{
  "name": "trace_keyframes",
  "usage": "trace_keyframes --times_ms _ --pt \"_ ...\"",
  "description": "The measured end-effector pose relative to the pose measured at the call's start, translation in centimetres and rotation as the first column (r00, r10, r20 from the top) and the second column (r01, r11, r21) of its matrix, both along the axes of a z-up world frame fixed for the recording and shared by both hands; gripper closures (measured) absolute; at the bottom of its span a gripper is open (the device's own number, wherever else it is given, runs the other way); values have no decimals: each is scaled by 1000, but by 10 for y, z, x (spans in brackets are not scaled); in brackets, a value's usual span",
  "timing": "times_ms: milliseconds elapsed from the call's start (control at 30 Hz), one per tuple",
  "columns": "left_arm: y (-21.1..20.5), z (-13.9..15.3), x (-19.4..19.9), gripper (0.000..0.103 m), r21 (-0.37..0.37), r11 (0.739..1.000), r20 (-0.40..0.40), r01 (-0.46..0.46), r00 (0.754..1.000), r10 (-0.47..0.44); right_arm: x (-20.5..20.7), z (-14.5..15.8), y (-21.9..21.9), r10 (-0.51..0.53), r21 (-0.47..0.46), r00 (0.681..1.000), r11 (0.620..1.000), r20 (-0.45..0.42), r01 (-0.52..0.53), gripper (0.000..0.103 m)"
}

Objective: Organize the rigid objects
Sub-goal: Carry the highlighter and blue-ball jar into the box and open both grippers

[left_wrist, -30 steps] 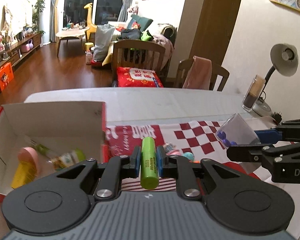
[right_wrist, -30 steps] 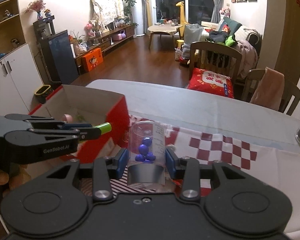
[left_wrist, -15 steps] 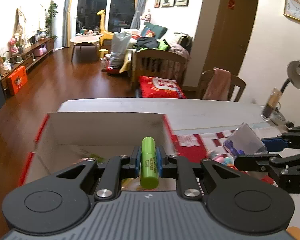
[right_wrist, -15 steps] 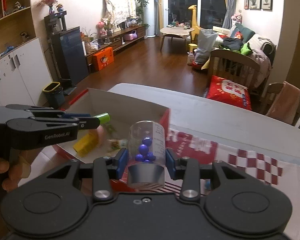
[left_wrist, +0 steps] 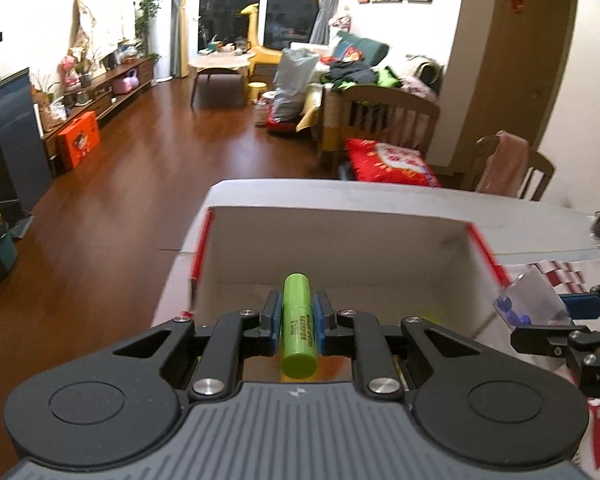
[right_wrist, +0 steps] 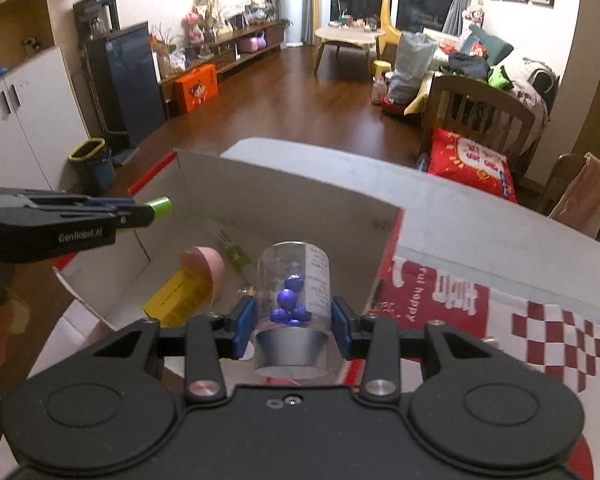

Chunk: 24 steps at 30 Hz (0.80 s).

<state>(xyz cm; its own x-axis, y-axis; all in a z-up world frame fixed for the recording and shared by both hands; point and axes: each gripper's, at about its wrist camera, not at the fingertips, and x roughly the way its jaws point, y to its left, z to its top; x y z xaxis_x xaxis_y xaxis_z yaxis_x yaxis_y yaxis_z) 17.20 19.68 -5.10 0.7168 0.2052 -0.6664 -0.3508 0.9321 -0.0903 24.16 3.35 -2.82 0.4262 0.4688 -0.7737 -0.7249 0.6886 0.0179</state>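
Over the open cardboard box (right_wrist: 284, 200) on the desk (right_wrist: 480, 220), a green tube (left_wrist: 298, 326) is clamped lengthwise in the left tool (left_wrist: 296, 322) and a clear jar of blue beads (right_wrist: 294, 300) in the right tool (right_wrist: 292, 326), with the box floor directly below both.

Glossy green plastic on the tube (left_wrist: 298, 327), clear shiny plastic on the jar (right_wrist: 293, 300) with its dull metal cap (right_wrist: 290, 347). Matt white cardboard inside the box (right_wrist: 284, 204), a printed cloth (right_wrist: 500, 312) beside it, and polished wood on the floor (left_wrist: 148, 168).
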Motion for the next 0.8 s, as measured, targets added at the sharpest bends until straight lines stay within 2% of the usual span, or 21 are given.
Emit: trace_keyframes --times_ms 100,267,600,800 --pt "6 -13 12 87 25 1000 -31 5 1000 -4 2 -17 13 0 -17 1000 1000 -27 0 63" --pt "8 -29 28 87 22 1000 -66 19 998 -17 5 -38 26 -4 -43 997 999 -76 1 63" --pt "10 -58 37 87 3 1000 -175 22 984 -21 3 -58 36 1 -84 994 996 -110 -10 63" --pt "9 -65 36 87 -19 999 -209 27 977 -31 2 -62 35 -14 -86 992 996 -127 3 62"
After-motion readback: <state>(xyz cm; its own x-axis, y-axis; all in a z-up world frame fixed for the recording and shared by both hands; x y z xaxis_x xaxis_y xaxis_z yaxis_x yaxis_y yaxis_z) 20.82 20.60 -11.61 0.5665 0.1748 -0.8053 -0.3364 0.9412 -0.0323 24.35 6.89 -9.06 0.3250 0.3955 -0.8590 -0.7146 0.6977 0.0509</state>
